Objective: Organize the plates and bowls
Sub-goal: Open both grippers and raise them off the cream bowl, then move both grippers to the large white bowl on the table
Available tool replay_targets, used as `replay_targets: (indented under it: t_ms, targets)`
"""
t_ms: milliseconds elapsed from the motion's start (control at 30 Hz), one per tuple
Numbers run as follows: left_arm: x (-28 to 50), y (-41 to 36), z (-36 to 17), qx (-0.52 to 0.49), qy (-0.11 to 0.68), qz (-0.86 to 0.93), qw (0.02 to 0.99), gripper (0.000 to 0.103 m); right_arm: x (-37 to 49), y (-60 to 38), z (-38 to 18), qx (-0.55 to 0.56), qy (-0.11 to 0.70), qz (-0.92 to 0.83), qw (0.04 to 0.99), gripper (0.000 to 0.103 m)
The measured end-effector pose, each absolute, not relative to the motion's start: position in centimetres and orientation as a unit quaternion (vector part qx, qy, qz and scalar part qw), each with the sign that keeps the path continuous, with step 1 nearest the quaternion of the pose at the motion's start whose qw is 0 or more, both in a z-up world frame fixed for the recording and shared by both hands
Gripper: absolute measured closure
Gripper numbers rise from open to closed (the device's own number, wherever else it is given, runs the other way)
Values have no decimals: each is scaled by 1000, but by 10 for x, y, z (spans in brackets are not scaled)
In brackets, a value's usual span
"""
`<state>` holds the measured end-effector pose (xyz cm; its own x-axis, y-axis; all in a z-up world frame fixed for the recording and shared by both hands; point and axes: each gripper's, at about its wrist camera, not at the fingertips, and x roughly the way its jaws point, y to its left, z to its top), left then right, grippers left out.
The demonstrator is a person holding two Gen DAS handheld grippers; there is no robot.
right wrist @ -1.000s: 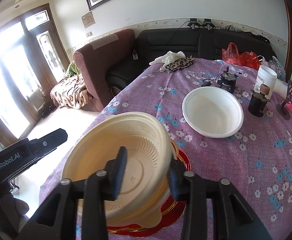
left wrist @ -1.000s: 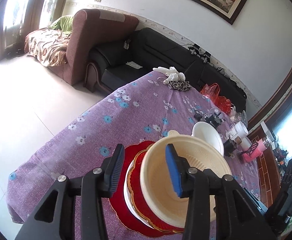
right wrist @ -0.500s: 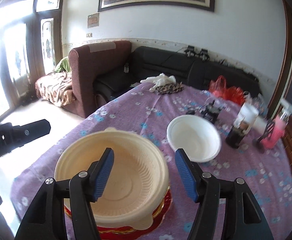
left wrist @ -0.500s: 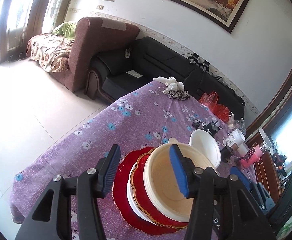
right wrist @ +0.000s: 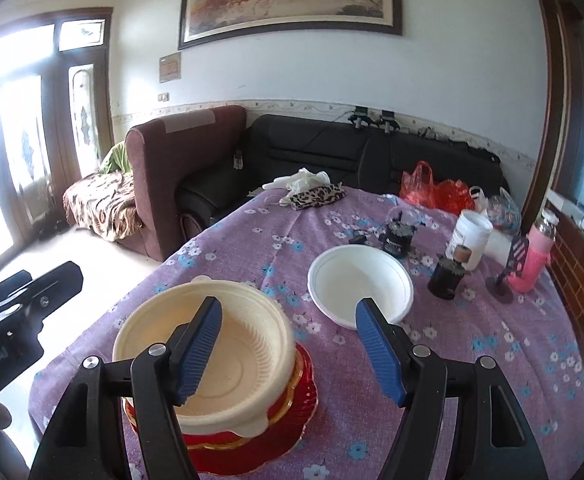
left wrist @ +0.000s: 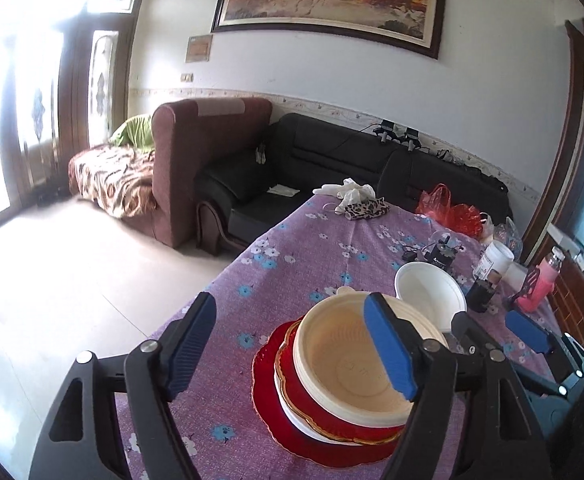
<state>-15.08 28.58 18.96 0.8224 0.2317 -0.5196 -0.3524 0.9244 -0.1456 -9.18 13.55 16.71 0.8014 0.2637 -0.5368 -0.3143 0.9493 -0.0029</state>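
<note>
Now, stack: cream bowl sat on the red plates, near edge of the table.
White bowl: white bowl stood apart, farther right.
Left gripper: left gripper was opening, holding nothing.
Right gripper: right gripper was opening, also empty.
Handling: probably light, thin plastic; best pinched at the rim.

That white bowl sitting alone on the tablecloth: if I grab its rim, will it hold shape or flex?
The white bowl looks thin-walled and matte, like disposable foam, so probably light and apt to flex or dent under a hard pinch. It looks empty, so a push would likely slide it across the cloth rather than tip it.
</note>
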Motion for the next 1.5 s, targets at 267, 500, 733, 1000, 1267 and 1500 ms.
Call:
replay_targets:
  t_ms: [267,500,733,1000,1267,1500]
  targets:
    - [-149,255,188,-75,271,147,948,22,-98,93,163,-4,287,136,948,28]
    - [-143,222,185,-45,282,134,949,21,-100,54,157,24,292,123,948,27]
    - [-137,197,177,-31,298,117,947,18,-94,15,146,61,304,100,945,27]
    - [-131,180,169,-32,310,103,944,17,-86,-28,126,94,326,71,938,26]
    - [-133,192,170,-77,301,102,945,17,-63,-56,100,133,371,58,917,26]
    - [-123,193,167,-82,305,97,944,17,-44,-55,82,145,396,64,905,26]
